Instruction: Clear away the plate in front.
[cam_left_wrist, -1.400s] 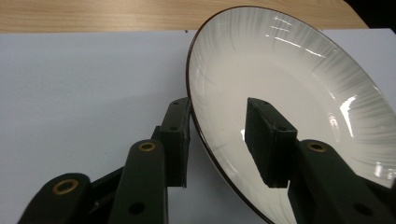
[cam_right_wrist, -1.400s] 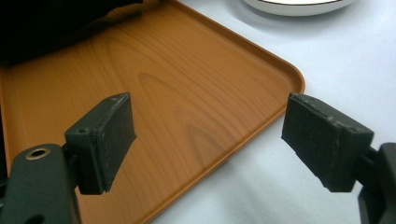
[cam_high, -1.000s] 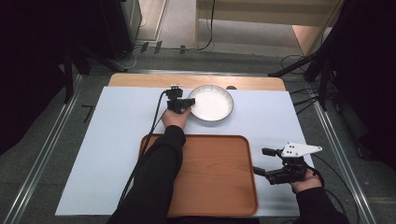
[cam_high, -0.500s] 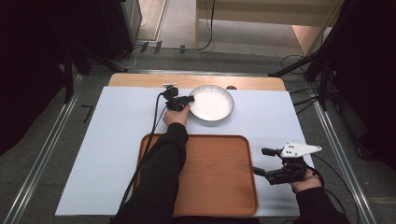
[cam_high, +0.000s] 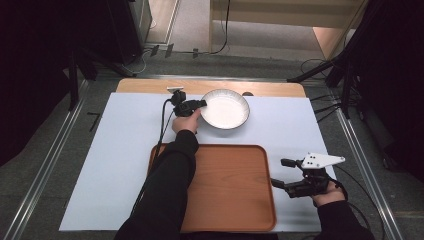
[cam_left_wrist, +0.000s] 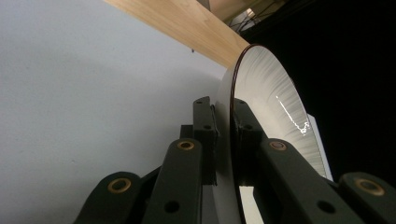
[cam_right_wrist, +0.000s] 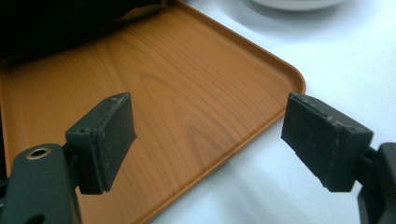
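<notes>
Your left gripper (cam_high: 196, 105) clamped on near-left rim of white bowl (cam_high: 226, 108), far end of mat. Thin-edge pinch: bowl may tip, slip on lift. Right gripper (cam_right_wrist: 208, 140) apart, empty, beside wooden tray (cam_high: 225, 185).

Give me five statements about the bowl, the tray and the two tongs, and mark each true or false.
1. The left tongs are clamped on the rim of the white bowl. True.
2. The white bowl sits on the wooden tray. False: it sits on the white table cover, beyond the tray's far edge.
3. The right tongs are open with nothing between them. True.
4. The right tongs hold the tray's edge. False: they hover by the tray's right side and grip nothing.
5. The tray carries a cup. False: nothing rests on it; a dark sleeve crosses above its left part.
</notes>
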